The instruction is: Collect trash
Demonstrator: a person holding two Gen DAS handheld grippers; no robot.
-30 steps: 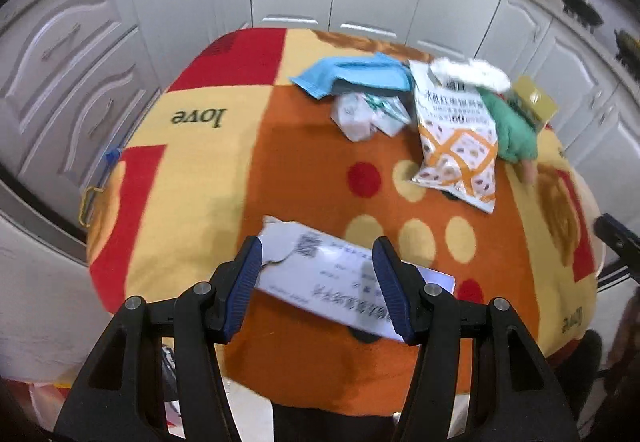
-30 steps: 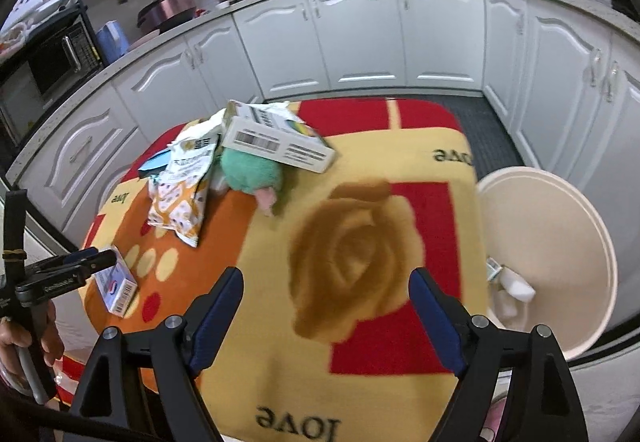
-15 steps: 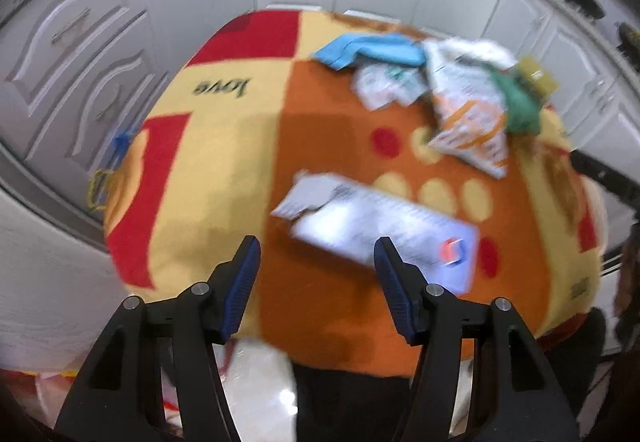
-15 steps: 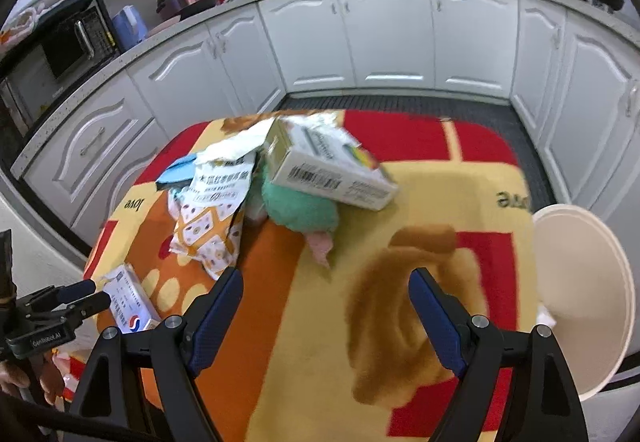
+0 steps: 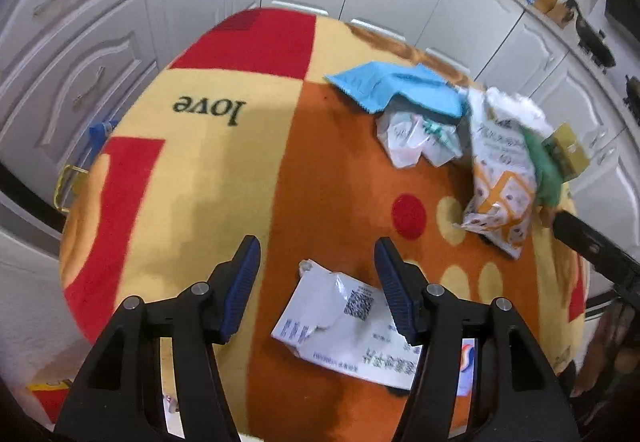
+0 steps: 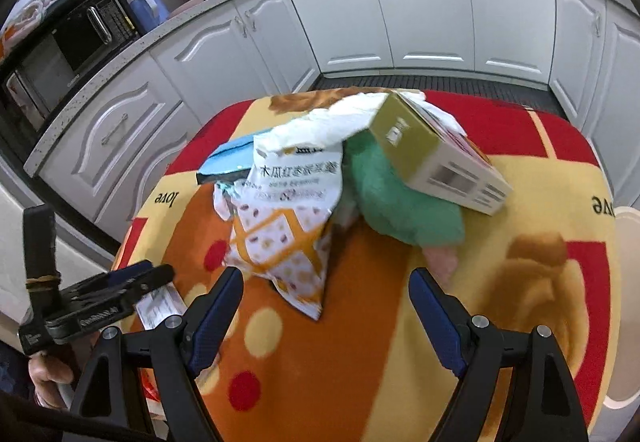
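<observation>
A torn white carton (image 5: 352, 322) lies flat near the table's front edge, just below my open, empty left gripper (image 5: 318, 258). In the right wrist view it (image 6: 160, 304) peeks out under the left gripper (image 6: 132, 278). My right gripper (image 6: 326, 288) is open and empty, just in front of an orange-and-white snack bag (image 6: 288, 230). Behind the bag lie a green plush toy (image 6: 400, 210), a gold-and-white box (image 6: 436, 162) leaning on it, a blue wrapper (image 5: 392, 88) and crumpled white plastic (image 5: 416, 138).
The table wears an orange, yellow and red blanket (image 5: 200, 178) with "love" on it. A cream bin rim (image 6: 628, 282) stands at the table's right edge. White kitchen cabinets (image 6: 420, 10) ring the table; a microwave (image 6: 60, 54) sits on the counter at left.
My left gripper moved forward again over the white carton after pulling back. My right gripper swung left and closer to the trash pile; the bin slid almost out of view.
</observation>
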